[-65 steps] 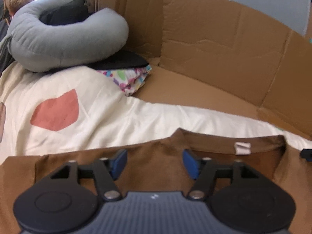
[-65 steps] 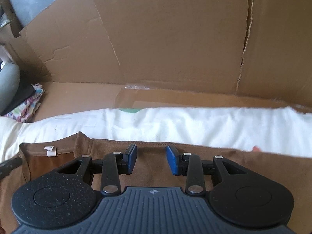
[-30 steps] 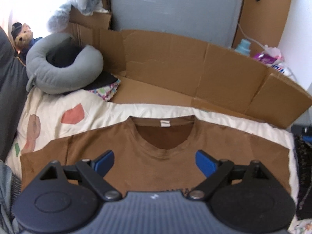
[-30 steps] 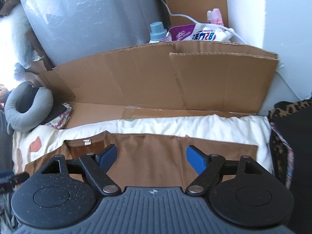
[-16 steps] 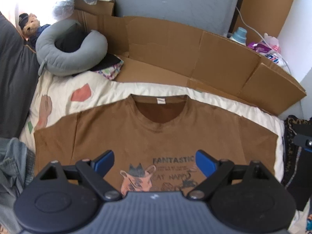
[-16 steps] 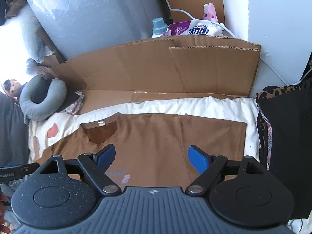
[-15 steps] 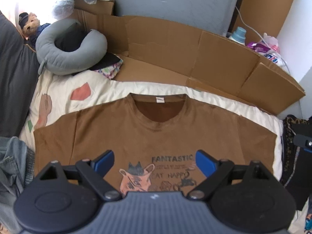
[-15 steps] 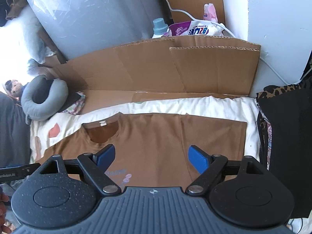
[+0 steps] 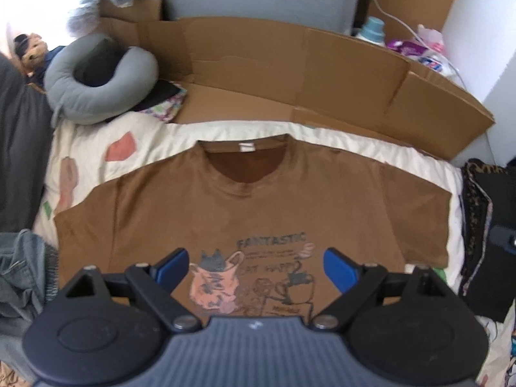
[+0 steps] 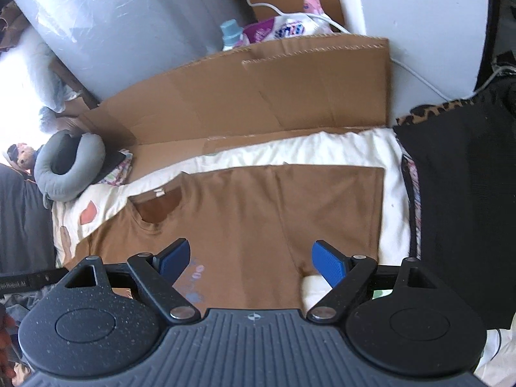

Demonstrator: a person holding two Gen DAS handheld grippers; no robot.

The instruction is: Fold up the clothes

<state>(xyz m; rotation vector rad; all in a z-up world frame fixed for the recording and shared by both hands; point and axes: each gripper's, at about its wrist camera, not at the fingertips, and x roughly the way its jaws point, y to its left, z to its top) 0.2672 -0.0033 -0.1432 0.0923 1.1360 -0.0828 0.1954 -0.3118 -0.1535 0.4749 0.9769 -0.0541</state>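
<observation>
A brown T-shirt [image 9: 251,213] lies flat and face up on a cream bedsheet [image 9: 322,133], collar toward the cardboard, with a cartoon print and the word FANTASTIC on its chest. My left gripper [image 9: 256,266] hovers above the printed chest, open, nothing between its blue pads. In the right wrist view the same brown T-shirt [image 10: 245,213] shows its right sleeve spread out. My right gripper [image 10: 250,261] hangs above the shirt's right side, open and holding nothing.
Flattened cardboard [image 9: 290,74] stands along the far edge of the bed. A grey neck pillow [image 9: 96,80] rests at the far left. Denim clothing [image 9: 22,271] lies at the left edge. Dark clothes with a leopard trim [image 10: 458,193] are piled at the right. Detergent packs [image 10: 277,29] sit behind the cardboard.
Both grippers have pulled back and up from the shirt's collar edge. More of the shirt and its print now shows. Both sets of jaws widened after letting go of the shirt.
</observation>
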